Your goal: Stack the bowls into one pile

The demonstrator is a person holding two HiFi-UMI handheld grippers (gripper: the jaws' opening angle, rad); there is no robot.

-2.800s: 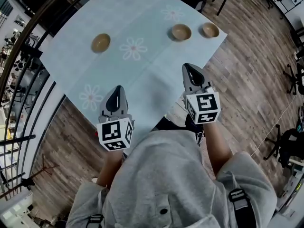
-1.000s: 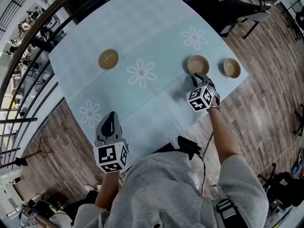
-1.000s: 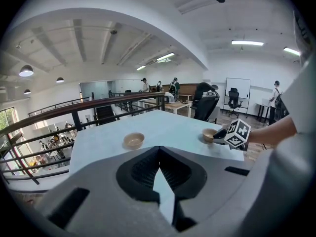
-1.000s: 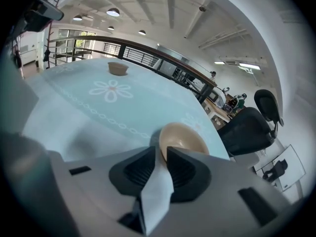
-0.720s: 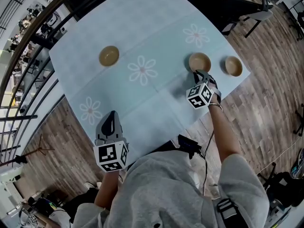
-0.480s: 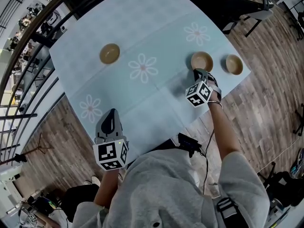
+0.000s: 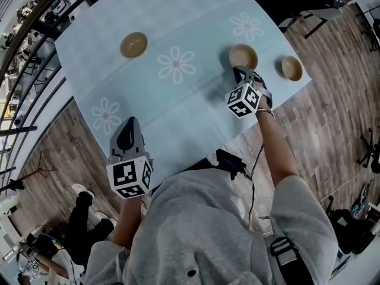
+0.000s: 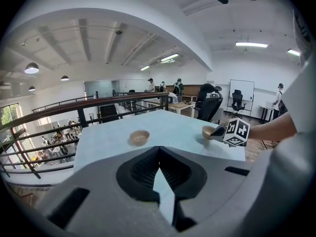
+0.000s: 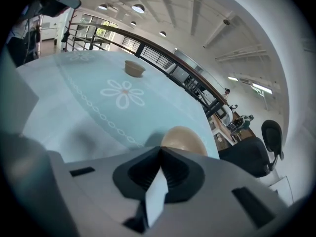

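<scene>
Three tan bowls stand apart on the pale blue flowered tablecloth [image 7: 178, 108]: a left bowl [image 7: 133, 44], a middle bowl [image 7: 243, 56] and a right bowl [image 7: 291, 67] near the table's corner. My right gripper [image 7: 238, 71] is shut and empty, its tips right at the near rim of the middle bowl. In the right gripper view that bowl [image 9: 183, 138] sits just past the gripper's [image 9: 159, 148] joined tips, and the left bowl [image 9: 134, 68] is far off. My left gripper [image 7: 126, 123] hangs shut and empty over the front-left table edge; in its own view the gripper [image 8: 159, 150] faces the left bowl [image 8: 139, 137].
A dark railing [image 7: 35, 22] runs along the table's left side above a drop. Wooden floor [image 7: 332, 111] surrounds the front and right edges. Black office chairs [image 7: 309, 13] stand past the far right corner. A person's legs [image 7: 80, 218] show at lower left.
My right gripper moved forward from near my body out to the middle bowl and stays at its near rim. The left gripper stayed by the front edge. The head camera shifted.
</scene>
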